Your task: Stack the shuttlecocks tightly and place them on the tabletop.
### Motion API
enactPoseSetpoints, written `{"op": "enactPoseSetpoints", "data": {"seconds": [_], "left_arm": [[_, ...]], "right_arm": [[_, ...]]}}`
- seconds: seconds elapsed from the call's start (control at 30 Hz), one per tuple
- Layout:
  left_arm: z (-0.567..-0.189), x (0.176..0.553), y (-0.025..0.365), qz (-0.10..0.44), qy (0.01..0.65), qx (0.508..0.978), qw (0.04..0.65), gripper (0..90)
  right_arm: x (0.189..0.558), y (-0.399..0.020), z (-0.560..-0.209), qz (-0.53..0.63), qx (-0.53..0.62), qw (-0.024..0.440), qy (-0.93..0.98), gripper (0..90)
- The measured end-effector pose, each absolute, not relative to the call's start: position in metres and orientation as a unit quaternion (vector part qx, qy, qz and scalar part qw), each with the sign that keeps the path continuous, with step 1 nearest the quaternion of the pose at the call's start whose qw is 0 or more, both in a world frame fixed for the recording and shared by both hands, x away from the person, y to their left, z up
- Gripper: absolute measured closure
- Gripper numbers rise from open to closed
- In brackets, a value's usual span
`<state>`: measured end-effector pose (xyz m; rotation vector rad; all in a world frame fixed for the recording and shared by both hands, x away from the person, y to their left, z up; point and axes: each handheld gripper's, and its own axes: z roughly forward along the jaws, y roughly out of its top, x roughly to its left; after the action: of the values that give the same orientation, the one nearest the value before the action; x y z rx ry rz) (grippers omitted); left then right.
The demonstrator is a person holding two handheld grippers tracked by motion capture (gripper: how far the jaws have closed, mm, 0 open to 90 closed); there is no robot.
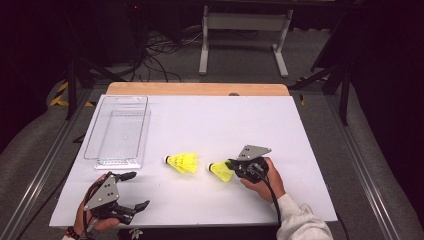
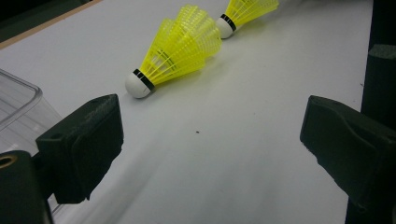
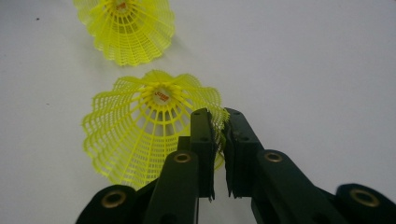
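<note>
Two yellow shuttlecocks lie on the white tabletop (image 1: 225, 120). The right-hand shuttlecock (image 1: 220, 171) (image 3: 135, 130) lies with its white cork toward the left, and my right gripper (image 1: 231, 164) (image 3: 218, 122) is shut on the rim of its mesh skirt, the jaws almost touching with the mesh between them. The other shuttlecock (image 1: 182, 162) (image 3: 126, 28) (image 2: 180, 49) rests free just to its left. My left gripper (image 1: 140, 190) (image 2: 210, 135) stands open near the table's front left, low over the surface, nothing between its pads, pointing toward both shuttlecocks.
A clear plastic bin (image 1: 118, 131) (image 2: 18, 102) sits at the table's left, just beyond my left gripper, with nothing in it. A wooden strip (image 1: 197, 89) borders the far edge. Cables and a white frame stand on the floor behind.
</note>
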<state>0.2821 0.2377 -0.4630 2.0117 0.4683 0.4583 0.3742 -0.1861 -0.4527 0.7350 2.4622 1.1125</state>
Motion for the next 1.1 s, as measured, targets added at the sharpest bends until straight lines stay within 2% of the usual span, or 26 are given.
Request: {"op": "enactPoseSetpoints", "data": {"seconds": [0.3,0.7,0.87,1.1], "left_arm": [[-0.463,0.282,0.238,0.186,0.194,0.829,0.490,6.9],[-0.462,0.280,0.238,0.191,0.193,0.829,0.490,6.9],[-0.463,0.281,0.238,0.189,0.194,0.828,0.491,6.9],[-0.463,0.281,0.236,0.189,0.192,0.830,0.489,6.9]], "right_arm": [[0.384,-0.190,-0.465,0.373,0.262,0.164,0.875,77.2],[0.375,-0.204,-0.451,0.366,0.259,0.181,0.875,53.5],[0.363,-0.214,-0.443,0.383,0.261,0.185,0.867,51.9],[0.341,-0.211,-0.444,0.390,0.244,0.157,0.874,52.4]]}}
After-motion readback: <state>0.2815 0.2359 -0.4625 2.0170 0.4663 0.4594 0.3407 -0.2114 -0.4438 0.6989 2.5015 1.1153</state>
